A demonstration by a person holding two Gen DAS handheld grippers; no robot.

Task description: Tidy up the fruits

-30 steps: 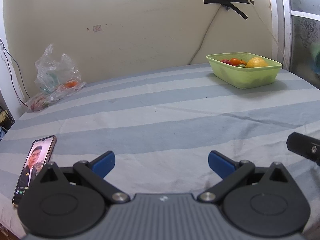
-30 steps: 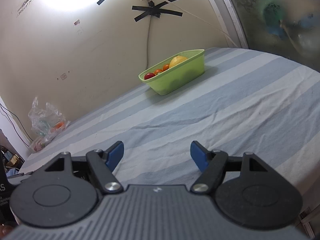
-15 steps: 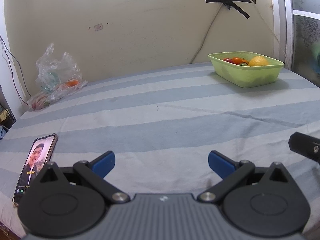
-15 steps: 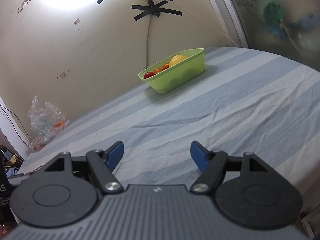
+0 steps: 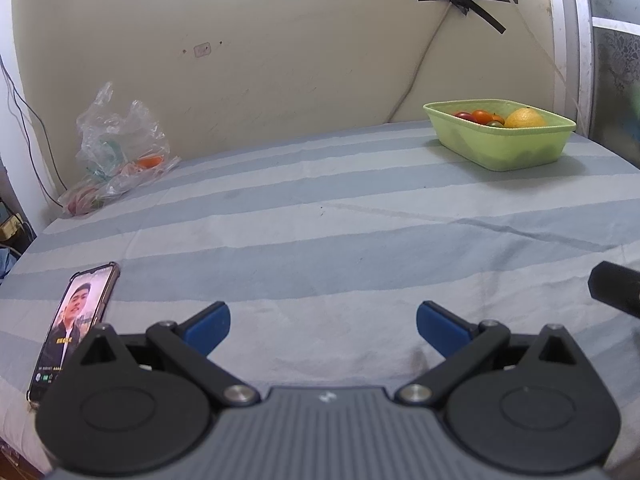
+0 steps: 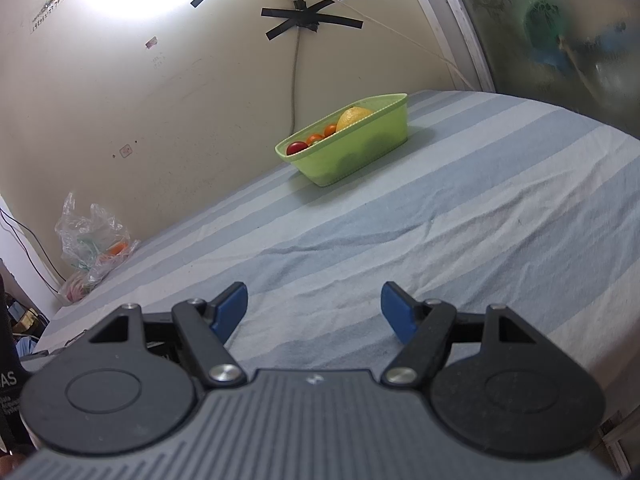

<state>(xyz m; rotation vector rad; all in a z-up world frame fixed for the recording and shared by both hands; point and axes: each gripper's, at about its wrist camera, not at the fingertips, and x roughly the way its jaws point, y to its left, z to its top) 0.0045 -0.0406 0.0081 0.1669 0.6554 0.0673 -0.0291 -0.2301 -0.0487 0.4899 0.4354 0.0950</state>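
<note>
A light green basket [image 5: 516, 148] stands at the far right of the striped bed, near the wall. It holds a yellow lemon [image 5: 524, 118] and small red and orange tomatoes [image 5: 478, 116]. It also shows in the right wrist view [image 6: 360, 152], with the lemon [image 6: 354, 117] and tomatoes [image 6: 310, 142]. My left gripper [image 5: 322, 330] is open and empty, low over the near edge of the bed. My right gripper [image 6: 314, 312] is open and empty, also far from the basket.
A clear plastic bag [image 5: 118, 148] with orange and red items lies at the far left by the wall. A lit phone [image 5: 74, 326] lies at the near left. The striped sheet [image 5: 320, 220] covers the bed. A black part [image 5: 616, 292] pokes in at right.
The left wrist view has shifted slightly, so the basket sits a little further right and lower in frame. Both grippers stay open and empty.
</note>
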